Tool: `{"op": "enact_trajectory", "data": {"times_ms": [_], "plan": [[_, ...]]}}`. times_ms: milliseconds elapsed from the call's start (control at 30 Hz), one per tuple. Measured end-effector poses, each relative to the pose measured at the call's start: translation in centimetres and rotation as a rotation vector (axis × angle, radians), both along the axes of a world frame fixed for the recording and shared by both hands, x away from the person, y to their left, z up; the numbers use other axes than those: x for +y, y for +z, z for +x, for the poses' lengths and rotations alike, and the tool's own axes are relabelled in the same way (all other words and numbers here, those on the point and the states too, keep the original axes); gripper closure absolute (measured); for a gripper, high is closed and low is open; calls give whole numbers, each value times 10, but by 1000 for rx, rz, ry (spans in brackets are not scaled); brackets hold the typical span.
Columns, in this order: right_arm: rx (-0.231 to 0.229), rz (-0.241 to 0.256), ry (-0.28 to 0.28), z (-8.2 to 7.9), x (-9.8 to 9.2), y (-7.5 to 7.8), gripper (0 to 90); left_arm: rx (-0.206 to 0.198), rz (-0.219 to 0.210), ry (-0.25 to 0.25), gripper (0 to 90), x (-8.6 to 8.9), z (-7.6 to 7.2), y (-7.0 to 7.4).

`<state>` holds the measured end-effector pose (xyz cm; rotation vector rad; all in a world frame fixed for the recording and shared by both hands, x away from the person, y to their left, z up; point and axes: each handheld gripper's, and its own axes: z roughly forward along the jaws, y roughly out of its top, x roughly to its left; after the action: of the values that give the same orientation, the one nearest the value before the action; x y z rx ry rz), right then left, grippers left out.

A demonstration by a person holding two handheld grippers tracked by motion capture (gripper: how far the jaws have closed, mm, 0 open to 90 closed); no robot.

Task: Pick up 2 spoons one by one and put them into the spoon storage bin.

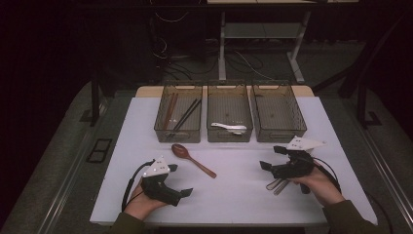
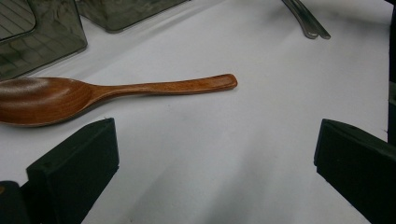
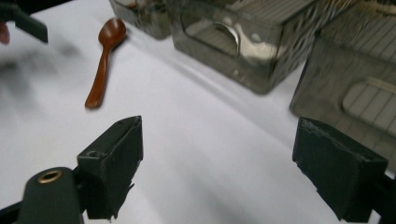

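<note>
The left gripper [image 1: 179,180] sat low over the near left part of the white table [image 1: 234,195], its jaws spread wide with nothing between them, held in the person's left hand [image 1: 141,204]. Just beyond its jaws lay the wooden spoon [image 1: 192,159], flat on the table, bowl toward the bins and handle angled toward the person's right. The right gripper [image 1: 272,157] hovered over the near right part of the table, its jaws likewise wide apart and empty. Under that hand lay two metal utensils [image 1: 276,185], side by side on the table. Along the far edge stood three smoky plastic bins in a row: the left bin [image 1: 178,134] held chopsticks, the middle bin [image 1: 229,136] held a white spoon [image 1: 229,127].
</note>
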<state>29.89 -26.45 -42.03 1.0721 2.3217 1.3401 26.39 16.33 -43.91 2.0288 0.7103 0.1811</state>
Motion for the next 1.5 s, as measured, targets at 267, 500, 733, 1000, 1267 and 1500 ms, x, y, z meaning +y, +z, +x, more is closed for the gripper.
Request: {"op": "enact_trajectory", "data": {"times_ms": [267,500,733,1000,1267,1500], "plan": [[14,-12,10,-20,-12,-18,160,-3,-6,1,65,-2,3,4],[23,-6,-8,-30,-28,-24,160,-8,-15,4,230,-5,11,10],[22,-3,-20,-30,-32,-25,160,-33,24,42,581,-11,31,15],[17,-18,-11,-30,-31,-26,160,-13,77,113,881,-10,68,20],[19,-26,-11,-30,-31,-27,160,32,128,120,887,-22,98,13],[18,-36,-6,-30,-30,-28,160,47,199,149,887,-29,113,4]]}}
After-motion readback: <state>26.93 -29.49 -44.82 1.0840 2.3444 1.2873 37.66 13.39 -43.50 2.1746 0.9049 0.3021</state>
